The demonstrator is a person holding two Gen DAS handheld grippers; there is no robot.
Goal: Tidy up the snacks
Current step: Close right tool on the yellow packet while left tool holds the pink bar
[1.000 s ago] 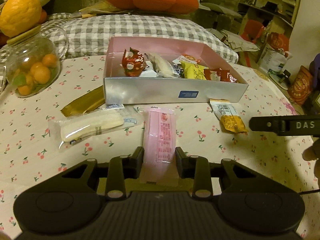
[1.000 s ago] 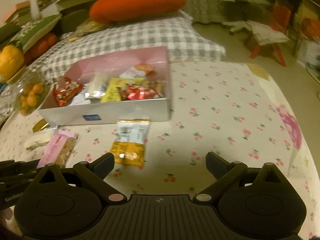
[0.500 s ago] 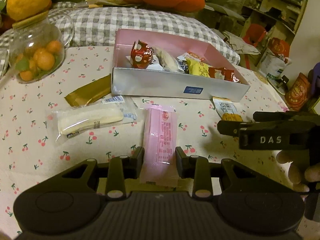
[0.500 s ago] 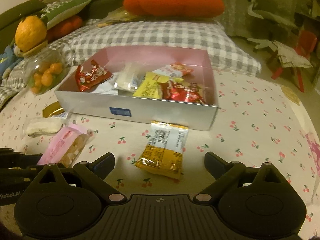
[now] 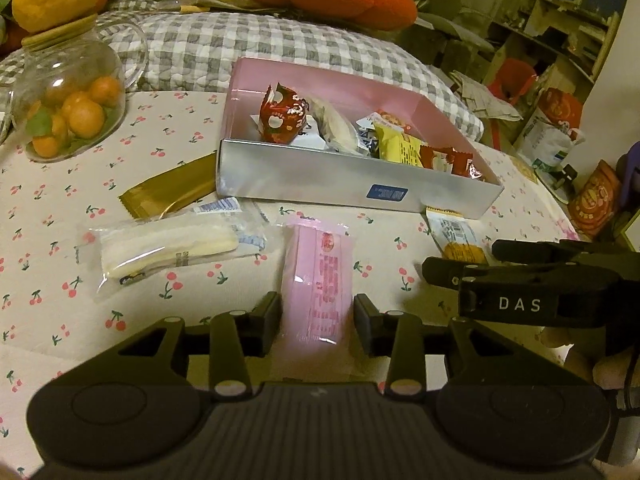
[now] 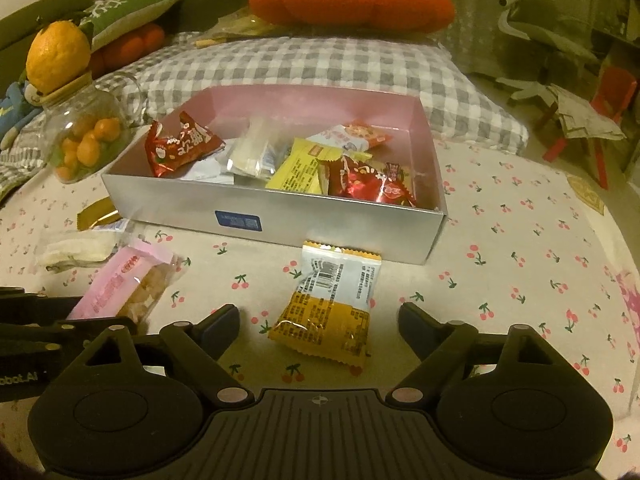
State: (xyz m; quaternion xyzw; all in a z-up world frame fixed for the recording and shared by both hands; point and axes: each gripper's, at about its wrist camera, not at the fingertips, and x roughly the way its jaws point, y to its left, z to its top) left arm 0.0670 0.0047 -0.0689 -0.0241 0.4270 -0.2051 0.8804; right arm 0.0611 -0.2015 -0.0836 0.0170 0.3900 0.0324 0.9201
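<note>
1. My left gripper (image 5: 316, 316) is low over the worktop (image 5: 48, 296), which has a cloth with small cherries on it. The pink snack packet (image 5: 320, 276) lies flat on the cloth with its near end between the two fingers. The jaws have just been opening a little; there is a thin gap on each side of the packet, so the pads do not press on it.
2. My right gripper (image 6: 318, 320) is beside it, on the right. Its jaws stand wide apart and have just been closing somewhat. The yellow and white snack packet (image 6: 330, 304) lies on the cloth between them, and neither finger touches it.
3. The silver box (image 6: 276, 216) with a pink inside stands just behind both packets. The far end of the yellow and white packet reaches its front wall. Several snacks are in the box, among them a red packet (image 6: 180, 148) and a yellow packet (image 6: 300, 168).
4. Left of the pink packet lies a clear packet with a white bar (image 5: 168, 248), and behind that a gold wrapper (image 5: 168, 190), near the box's left corner.
5. A glass jar with small oranges (image 5: 72, 116) stands at the far left of the worktop.
</note>
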